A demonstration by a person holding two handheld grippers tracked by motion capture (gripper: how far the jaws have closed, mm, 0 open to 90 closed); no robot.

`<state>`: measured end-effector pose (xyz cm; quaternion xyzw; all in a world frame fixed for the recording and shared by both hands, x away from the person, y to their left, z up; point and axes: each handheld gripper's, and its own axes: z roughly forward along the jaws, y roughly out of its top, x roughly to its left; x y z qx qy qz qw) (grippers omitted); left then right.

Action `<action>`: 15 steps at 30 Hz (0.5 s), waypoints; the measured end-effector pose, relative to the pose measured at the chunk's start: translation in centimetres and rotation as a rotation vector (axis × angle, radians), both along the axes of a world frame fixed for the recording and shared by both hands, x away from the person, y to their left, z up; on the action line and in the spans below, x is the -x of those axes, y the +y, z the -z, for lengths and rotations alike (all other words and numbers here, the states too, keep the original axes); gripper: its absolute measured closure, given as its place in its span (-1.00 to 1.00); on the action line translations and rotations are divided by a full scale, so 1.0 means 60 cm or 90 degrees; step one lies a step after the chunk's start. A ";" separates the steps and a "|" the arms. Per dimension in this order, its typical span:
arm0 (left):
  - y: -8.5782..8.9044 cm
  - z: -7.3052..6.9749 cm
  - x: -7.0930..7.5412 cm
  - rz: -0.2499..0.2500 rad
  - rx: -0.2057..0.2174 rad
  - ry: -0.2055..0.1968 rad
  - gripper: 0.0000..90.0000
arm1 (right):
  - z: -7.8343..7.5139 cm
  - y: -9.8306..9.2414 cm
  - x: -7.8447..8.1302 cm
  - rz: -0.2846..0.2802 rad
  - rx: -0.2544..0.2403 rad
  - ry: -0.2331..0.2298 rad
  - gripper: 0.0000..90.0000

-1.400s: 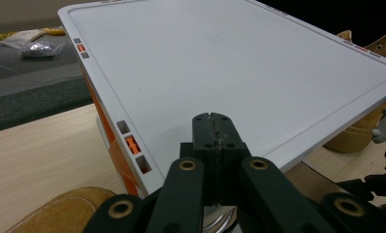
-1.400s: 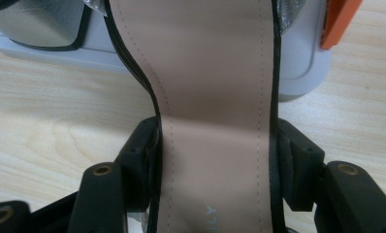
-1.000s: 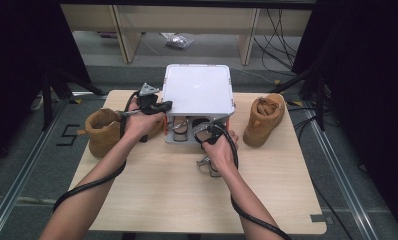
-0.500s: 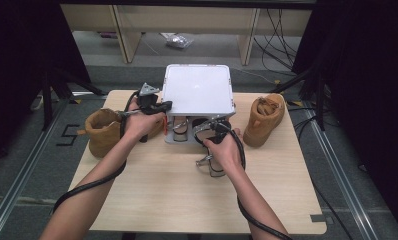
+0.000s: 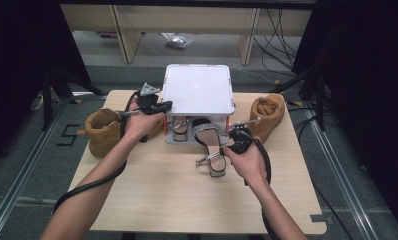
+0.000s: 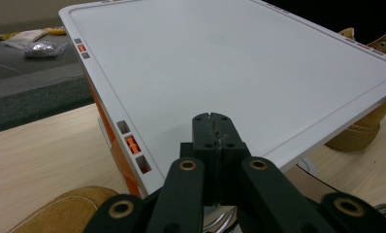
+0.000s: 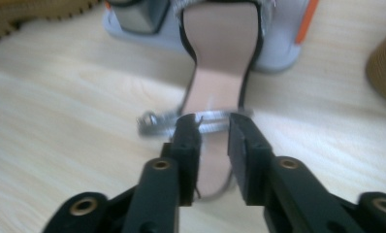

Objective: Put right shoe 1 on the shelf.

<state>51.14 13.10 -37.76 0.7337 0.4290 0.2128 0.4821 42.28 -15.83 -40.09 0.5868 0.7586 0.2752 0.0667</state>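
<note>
A small shoe rack with a white top (image 5: pixel 197 90) stands at the middle of the wooden table. A black and silver heeled sandal (image 5: pixel 209 145) lies with its toe in the rack's lower shelf and its heel out on the table. My right gripper (image 5: pixel 235 141) is right beside the heel. In the right gripper view its jaws (image 7: pixel 214 141) stand a little apart over the sandal's (image 7: pixel 220 63) heel end, at the silver strap (image 7: pixel 157 119). My left gripper (image 5: pixel 152 106) is by the rack's left edge. It is shut (image 6: pixel 213 131) over the rim of the white top (image 6: pixel 230 63).
One tan boot (image 5: pixel 102 130) sits left of the rack, another (image 5: pixel 267 115) right of it. A second sandal (image 5: pixel 179 127) is on the lower shelf. Bare table (image 5: pixel 162 200) lies toward the front edge. Desk legs and cables stand beyond the table.
My right hand has shifted a little to the right, staying by the sandal's heel. The left hand and its gripper have held still.
</note>
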 end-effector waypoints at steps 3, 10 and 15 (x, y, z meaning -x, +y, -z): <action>0.000 0.000 0.000 0.001 0.001 0.000 0.98 | 0.012 -0.017 0.018 -0.024 0.003 -0.007 0.85; 0.000 0.001 0.000 0.001 0.004 -0.001 0.98 | 0.044 -0.031 0.045 -0.052 0.021 0.010 1.00; 0.000 -0.001 0.000 0.000 -0.002 0.001 0.98 | 0.069 -0.025 0.058 -0.055 0.017 0.045 1.00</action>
